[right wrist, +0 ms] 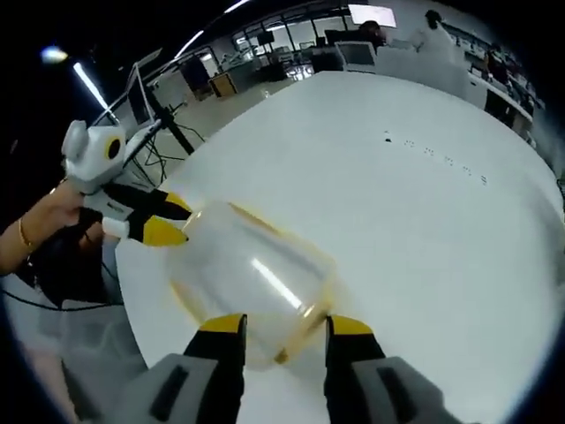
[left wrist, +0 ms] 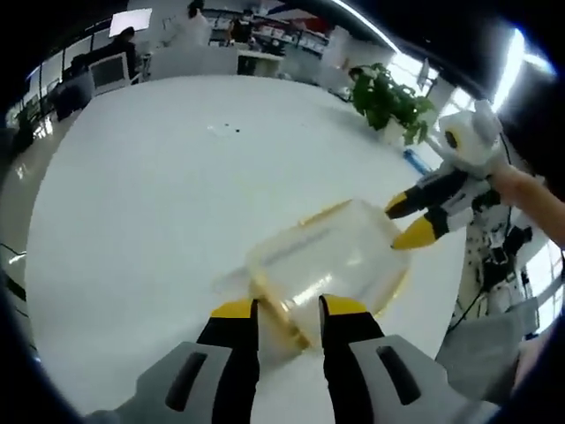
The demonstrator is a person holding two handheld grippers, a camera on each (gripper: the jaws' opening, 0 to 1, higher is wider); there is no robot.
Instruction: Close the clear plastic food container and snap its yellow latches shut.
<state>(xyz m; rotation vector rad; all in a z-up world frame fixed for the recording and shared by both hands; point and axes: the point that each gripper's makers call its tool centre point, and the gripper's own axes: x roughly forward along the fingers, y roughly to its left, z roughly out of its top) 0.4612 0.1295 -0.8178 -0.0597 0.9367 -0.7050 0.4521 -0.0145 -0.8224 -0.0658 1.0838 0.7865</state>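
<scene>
The clear plastic food container (left wrist: 331, 265) with yellow trim lies on the white table (left wrist: 159, 194). Its near end sits between the jaws of my left gripper (left wrist: 289, 308), which is shut on it, one jaw on each side of the yellow seam. My right gripper (left wrist: 409, 222) reaches in from the right and clasps the far end. In the right gripper view the container (right wrist: 252, 278) bulges close ahead, its yellow rim running down between the jaws of my right gripper (right wrist: 285, 325). My left gripper (right wrist: 170, 219) holds the opposite end there, and a hand (right wrist: 53, 216) grips its handle.
The round white table (right wrist: 424, 203) has a few small dark specks (right wrist: 437, 159) on it. A potted plant (left wrist: 388, 102) stands past the table's far edge. Desks, monitors and people fill the office behind. A stand with cables (right wrist: 168, 124) rises beside the table.
</scene>
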